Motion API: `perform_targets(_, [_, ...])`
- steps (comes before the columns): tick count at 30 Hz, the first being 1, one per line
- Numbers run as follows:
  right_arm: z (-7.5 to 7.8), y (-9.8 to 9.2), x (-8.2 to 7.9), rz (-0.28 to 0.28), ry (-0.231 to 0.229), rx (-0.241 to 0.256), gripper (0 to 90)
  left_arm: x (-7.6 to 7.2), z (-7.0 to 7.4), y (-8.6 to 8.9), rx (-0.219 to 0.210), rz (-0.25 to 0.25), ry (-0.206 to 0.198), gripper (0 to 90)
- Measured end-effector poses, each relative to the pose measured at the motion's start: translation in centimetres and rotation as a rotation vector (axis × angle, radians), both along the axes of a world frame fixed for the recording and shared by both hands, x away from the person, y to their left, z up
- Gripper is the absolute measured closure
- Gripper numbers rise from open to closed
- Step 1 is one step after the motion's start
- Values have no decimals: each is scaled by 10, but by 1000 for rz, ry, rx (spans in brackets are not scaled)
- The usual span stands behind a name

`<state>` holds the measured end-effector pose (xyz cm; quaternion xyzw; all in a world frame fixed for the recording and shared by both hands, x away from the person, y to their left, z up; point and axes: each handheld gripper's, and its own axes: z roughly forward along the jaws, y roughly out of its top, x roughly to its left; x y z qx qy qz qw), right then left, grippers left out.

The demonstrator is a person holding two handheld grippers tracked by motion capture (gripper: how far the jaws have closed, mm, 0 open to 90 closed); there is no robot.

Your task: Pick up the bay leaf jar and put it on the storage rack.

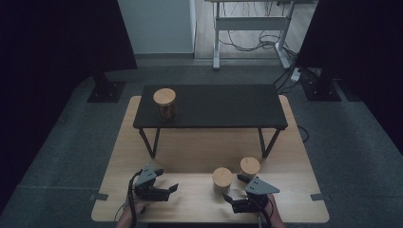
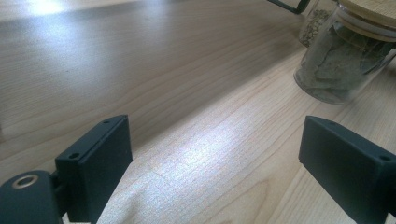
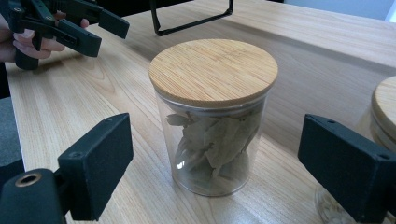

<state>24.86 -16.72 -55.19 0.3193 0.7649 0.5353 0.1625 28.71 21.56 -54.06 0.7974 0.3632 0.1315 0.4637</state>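
The right tool, jaws wide, is lined up on the bay-leaf jar near the desk's front edge, not yet gripping; next, advance and close below the bamboo lid. The left tool waits wide open.

We see a clear glass jar standing upright on the wooden table, its round bamboo lid shut flat on top. Dried pale-green leaves fill its lower half. A second jar stands just beside it.
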Motion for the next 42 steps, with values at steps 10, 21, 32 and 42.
perform_targets(10, [0, 8, 1, 2, -12, -15, 93, 0, 0, 0, 2, -2, 1, 88])
perform_targets(21, [-2, 19, 6, -13, -23, -31, 95, 0, 0, 0, 1, -4, -2, 88])
perform_targets(32, [-4, 28, 10, -30, -21, -40, 97, -1, 0, 0, 3, -5, -2, 89])
perform_targets(42, [-7, 40, 16, -54, -14, -62, 143, -1, 1, 0, -2, -8, -4, 89])
